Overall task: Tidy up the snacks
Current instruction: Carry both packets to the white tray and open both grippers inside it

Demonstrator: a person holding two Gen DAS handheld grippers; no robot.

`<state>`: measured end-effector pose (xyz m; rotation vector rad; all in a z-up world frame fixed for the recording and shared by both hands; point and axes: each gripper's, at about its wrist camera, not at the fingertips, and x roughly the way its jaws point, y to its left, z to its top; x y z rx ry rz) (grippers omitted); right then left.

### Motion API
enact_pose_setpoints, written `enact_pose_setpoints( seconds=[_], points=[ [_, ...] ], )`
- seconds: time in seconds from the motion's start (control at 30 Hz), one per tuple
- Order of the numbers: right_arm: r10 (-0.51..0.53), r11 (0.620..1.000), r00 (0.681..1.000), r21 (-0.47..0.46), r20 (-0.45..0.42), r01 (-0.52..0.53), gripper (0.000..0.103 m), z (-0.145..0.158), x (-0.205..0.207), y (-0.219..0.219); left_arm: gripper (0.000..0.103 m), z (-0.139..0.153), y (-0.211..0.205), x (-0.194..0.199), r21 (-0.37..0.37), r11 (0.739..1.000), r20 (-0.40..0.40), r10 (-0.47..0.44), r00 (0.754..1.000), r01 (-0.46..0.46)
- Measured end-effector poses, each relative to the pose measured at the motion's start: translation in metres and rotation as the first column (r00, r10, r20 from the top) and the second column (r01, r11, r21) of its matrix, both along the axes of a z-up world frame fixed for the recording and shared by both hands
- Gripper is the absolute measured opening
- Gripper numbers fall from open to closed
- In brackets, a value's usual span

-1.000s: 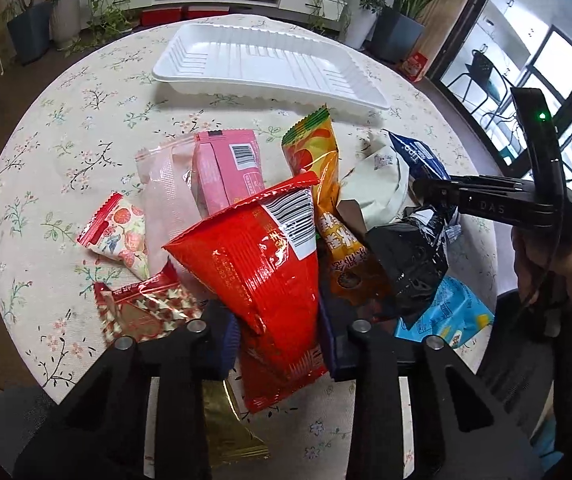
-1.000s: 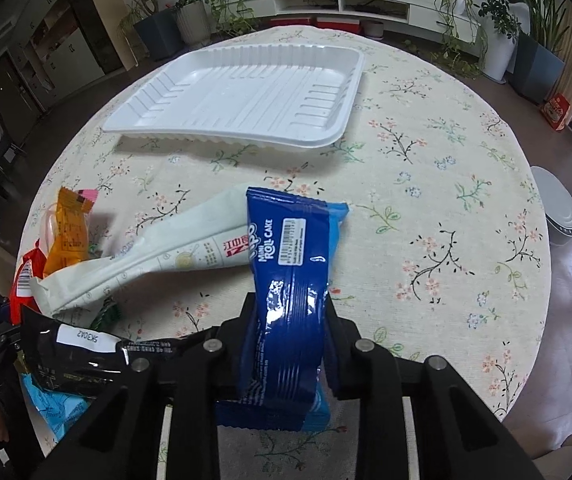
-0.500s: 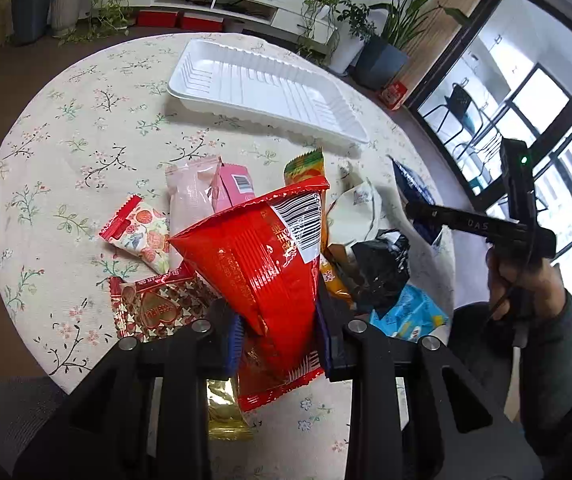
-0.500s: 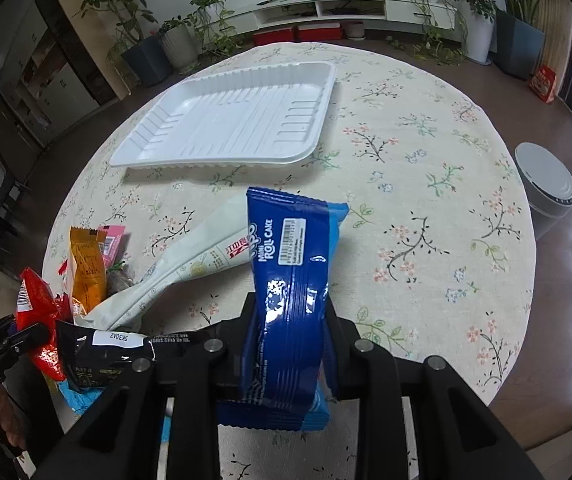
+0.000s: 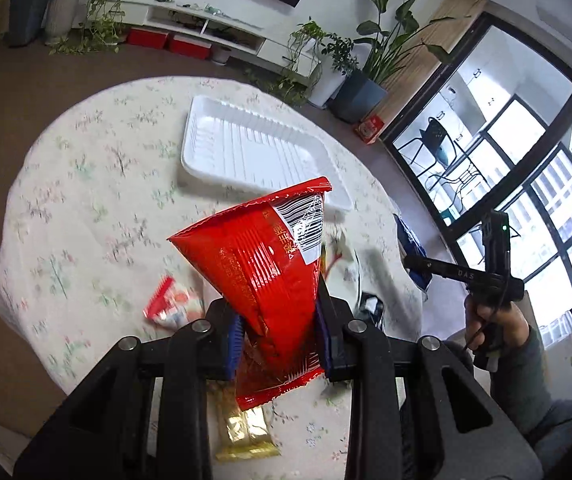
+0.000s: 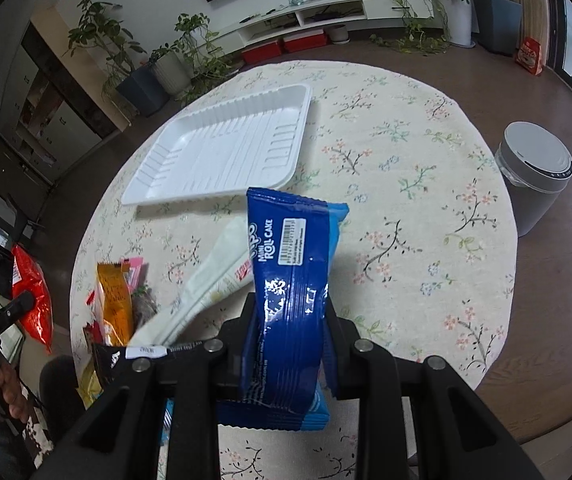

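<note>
Downward-tilted hand-held gripper (image 5: 278, 332) around red packet (image 5: 270, 276)

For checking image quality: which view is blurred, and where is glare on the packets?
Left wrist view: the table and loose snacks are smeared by motion, while the red packet in the left tool stays sharp. Right wrist view: sharp overall, with white glare spots on the blue packet in the right tool; the fisheye curves both.

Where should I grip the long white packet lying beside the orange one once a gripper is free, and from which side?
Probably the long white packet's raised far end, nearest the white tray. It lies slanted, its lower end tucked under the black packet and crowded by the orange packet. Come from above on the tray side, fingers across its narrow width, where the tablecloth is bare.
</note>
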<state>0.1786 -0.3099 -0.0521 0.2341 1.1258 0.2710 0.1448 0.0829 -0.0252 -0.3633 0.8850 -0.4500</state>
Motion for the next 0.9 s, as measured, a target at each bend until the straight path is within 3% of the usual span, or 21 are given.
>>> enact_pose_setpoints(
  seconds=[0.17,0.27,0.4,0.63,0.77,0.9],
  points=[
    [-0.052,0.998,0.998,0.046,0.024,0.050,0.030,0.017,0.023,-0.010,0.027,0.040,0.023,0.043,0.018,0.999,0.058,-0.033,0.998,0.032],
    [-0.075,0.995,0.996,0.076,0.053,0.071,0.030,0.034,0.049,-0.011,0.027,0.061,0.029,0.088,0.075,0.996,0.086,-0.052,0.995,0.045],
    [-0.059,0.995,0.994,0.081,0.089,0.052,0.030,0.053,0.091,0.005,0.027,0.068,0.032,0.155,0.088,0.993,0.063,-0.088,0.994,0.082],
    [-0.016,0.999,0.999,0.049,0.037,0.014,0.030,0.032,0.160,0.046,0.027,0.032,0.002,0.245,0.134,0.971,-0.027,-0.195,0.980,0.197],
    [-0.006,1.000,0.999,-0.004,-0.034,0.006,0.030,-0.004,0.187,0.062,0.027,-0.007,-0.017,0.274,0.172,0.956,-0.098,-0.225,0.969,0.240],
    [-0.002,0.997,0.998,-0.080,-0.066,-0.004,0.030,-0.033,0.200,0.069,0.027,-0.043,-0.034,0.289,0.261,0.931,-0.164,-0.216,0.962,0.254]
  ],
)
